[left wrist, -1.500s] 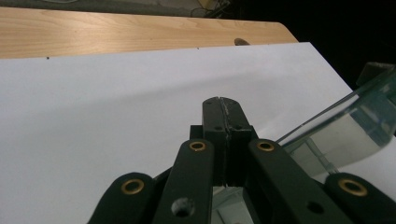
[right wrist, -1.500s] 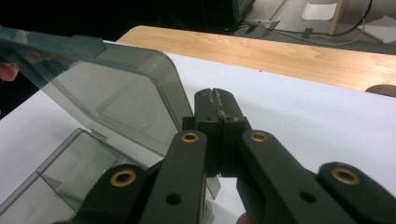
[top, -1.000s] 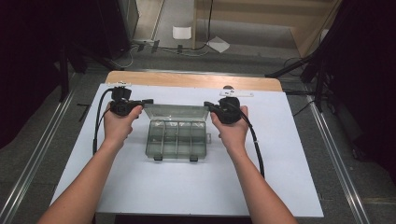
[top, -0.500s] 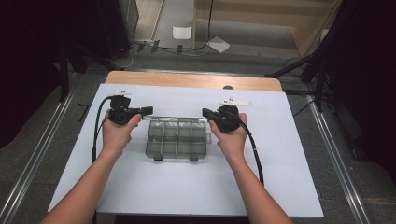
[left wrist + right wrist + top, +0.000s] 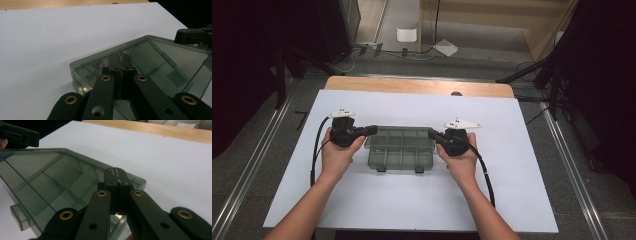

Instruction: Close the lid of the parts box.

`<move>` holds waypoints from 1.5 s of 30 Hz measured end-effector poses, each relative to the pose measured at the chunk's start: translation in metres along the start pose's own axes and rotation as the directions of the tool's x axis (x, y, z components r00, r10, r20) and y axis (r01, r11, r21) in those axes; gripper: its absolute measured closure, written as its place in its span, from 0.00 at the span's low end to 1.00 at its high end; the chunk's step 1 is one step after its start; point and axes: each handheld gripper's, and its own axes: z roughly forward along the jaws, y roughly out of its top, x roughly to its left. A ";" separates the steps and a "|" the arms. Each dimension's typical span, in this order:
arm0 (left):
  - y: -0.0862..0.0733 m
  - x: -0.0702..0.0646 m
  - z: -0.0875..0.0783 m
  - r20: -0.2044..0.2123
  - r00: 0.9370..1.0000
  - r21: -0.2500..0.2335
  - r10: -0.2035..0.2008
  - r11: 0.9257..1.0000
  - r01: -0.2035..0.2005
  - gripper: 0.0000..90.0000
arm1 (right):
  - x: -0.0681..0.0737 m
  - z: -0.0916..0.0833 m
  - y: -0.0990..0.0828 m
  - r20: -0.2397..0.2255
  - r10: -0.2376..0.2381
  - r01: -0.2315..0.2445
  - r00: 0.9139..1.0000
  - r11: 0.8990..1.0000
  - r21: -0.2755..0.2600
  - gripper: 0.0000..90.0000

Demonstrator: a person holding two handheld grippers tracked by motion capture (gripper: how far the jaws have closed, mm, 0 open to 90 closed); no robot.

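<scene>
The clear compartment box (image 5: 400, 148) lies flat in the middle of the white sheet (image 5: 412, 200) that covers the table, its two latch tabs facing the person. The left gripper (image 5: 371, 130) meets the box at its far left corner and the right gripper (image 5: 432, 134) at its far right corner. Both have their jaws pressed fully together with nothing between them, so neither has hold of the box; the closed tips rest on or just over the lid. With only tips against smooth plastic, I judge that uneven pressure could swing the box round or slide it along the sheet, and a tip could slip off the lid's rim. Counted: one box, two latch tabs, two grippers, two hands, one sheet; the box's compartments look empty.
</scene>
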 end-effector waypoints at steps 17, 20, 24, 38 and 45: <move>-0.037 -0.001 -0.009 0.011 1.000 -0.009 0.005 1.000 -0.005 1.00 | 0.012 -0.011 -0.026 -0.035 -0.031 0.031 0.999 0.999 0.006 1.00; -0.042 -0.002 -0.010 0.011 1.000 -0.005 0.014 1.000 -0.014 1.00 | 0.014 -0.013 -0.032 -0.039 -0.040 0.040 0.998 0.999 0.003 1.00; -0.048 -0.003 -0.009 0.006 1.000 -0.002 0.012 1.000 -0.012 1.00 | 0.014 -0.015 -0.039 -0.043 -0.040 0.040 0.998 0.999 0.012 1.00; -0.063 -0.008 -0.011 -0.012 0.999 -0.011 0.037 0.999 -0.037 1.00 | 0.014 -0.020 -0.058 -0.079 -0.045 0.045 0.996 0.999 0.000 1.00; -0.068 -0.021 -0.005 -0.038 0.991 -0.013 0.125 0.992 -0.126 1.00 | 0.016 -0.020 -0.062 -0.067 -0.076 0.074 0.995 0.997 -0.021 1.00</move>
